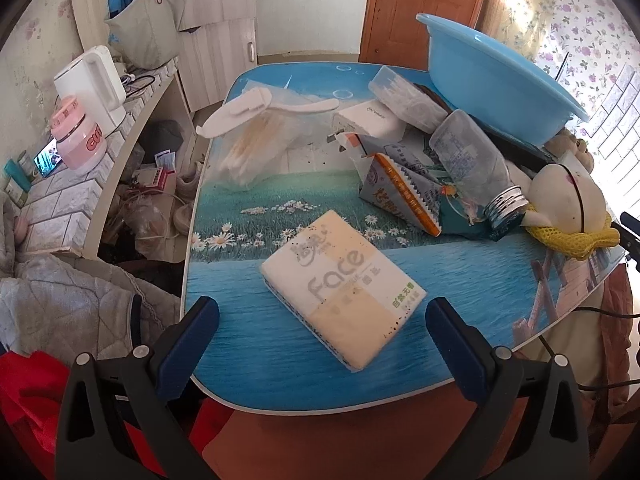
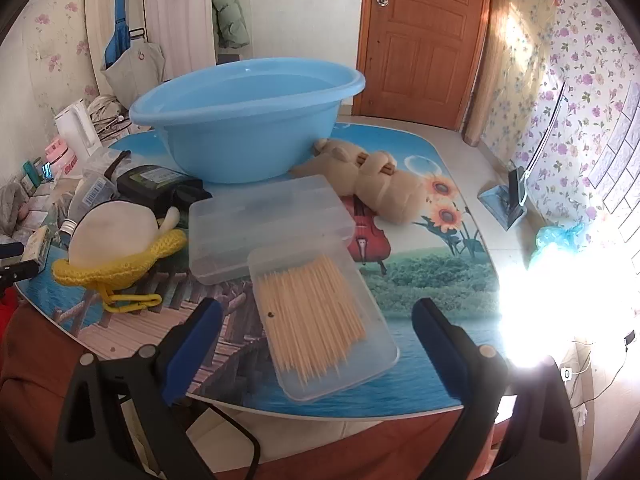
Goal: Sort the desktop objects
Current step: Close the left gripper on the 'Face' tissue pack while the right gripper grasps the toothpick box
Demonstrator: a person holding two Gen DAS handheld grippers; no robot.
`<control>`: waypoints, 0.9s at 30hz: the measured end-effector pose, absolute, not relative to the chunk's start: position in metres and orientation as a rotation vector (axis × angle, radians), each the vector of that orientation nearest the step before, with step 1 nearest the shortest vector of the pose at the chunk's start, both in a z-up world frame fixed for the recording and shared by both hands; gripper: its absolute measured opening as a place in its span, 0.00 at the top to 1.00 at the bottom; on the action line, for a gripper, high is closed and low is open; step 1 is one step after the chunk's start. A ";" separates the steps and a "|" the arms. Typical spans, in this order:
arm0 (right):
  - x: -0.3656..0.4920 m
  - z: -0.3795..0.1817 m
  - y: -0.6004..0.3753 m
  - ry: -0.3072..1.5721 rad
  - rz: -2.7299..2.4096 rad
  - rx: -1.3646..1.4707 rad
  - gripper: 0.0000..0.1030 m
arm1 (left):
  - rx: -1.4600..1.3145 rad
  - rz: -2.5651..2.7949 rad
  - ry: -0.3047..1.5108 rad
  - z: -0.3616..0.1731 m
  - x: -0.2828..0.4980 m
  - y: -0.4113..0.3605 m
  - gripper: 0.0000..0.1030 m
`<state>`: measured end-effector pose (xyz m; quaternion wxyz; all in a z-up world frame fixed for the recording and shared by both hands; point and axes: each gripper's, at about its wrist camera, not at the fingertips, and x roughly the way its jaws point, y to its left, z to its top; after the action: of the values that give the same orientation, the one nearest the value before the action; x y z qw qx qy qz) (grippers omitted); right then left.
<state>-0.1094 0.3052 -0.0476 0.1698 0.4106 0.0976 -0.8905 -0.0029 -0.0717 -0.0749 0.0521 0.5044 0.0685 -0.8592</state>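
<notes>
1. Left wrist view: left gripper [image 1: 322, 320], w/ black arms and blue pads, is seen spread wide, nothing clamped; it is held above the near edge of the table [image 1: 256, 344], printed w/ a sea-and-meadow scene.
2. A cream-and-white soft tissue pack marked "Face" [image 1: 342, 290] lies flat on the table betw. the two pads, not touched by either.
3. Further back a clear plastic bag of cotton swabs [image 1: 256, 144] is seen, w/ a white plastic hanger-like piece [image 1: 264, 110] on top.
4. At right a pile is seen: torn orange-and-blue carton [image 1: 404, 188], clear plastic bottle w/ silver cap [image 1: 472, 160], white box [image 1: 372, 120], cream plush w/ yellow knitted net [image 1: 568, 208], tilted light-blue plastic basin [image 1: 492, 76].
5. Right wrist view: right gripper [image 2: 316, 322] is also seen wide apart, empty.
6. A clear plastic tray filled w/ wooden toothpicks [image 2: 316, 320] lies betw. its pads at the table's near edge, untouched; its clear lid [image 2: 268, 224] lies just behind, partly under it.
7. The basin [image 2: 244, 120] stands behind, w/ a beige plush toy [image 2: 384, 188] beside it.
</notes>
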 end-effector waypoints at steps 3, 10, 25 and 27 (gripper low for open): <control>-0.111 -0.050 0.308 0.256 -2.531 1.187 0.05 | 1.522 -2.620 0.214 -0.076 -0.004 -0.073 0.00; -0.117 -0.052 0.310 0.237 -2.518 1.209 0.15 | 1.494 -2.704 0.166 -0.071 -0.010 -0.056 0.26; -0.105 -0.059 0.296 0.274 -2.433 1.232 0.31 | 1.507 -2.744 0.151 -0.066 -0.019 -0.036 0.26; -0.101 -0.059 0.290 0.308 -2.424 1.230 0.31 | 1.510 -2.732 0.136 -0.065 -0.016 -0.036 0.26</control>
<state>-0.1014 0.2904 -0.0586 0.2017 0.4403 0.1102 -0.8679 -0.0164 -0.0361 -0.0649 0.0085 0.4832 0.0437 -0.8744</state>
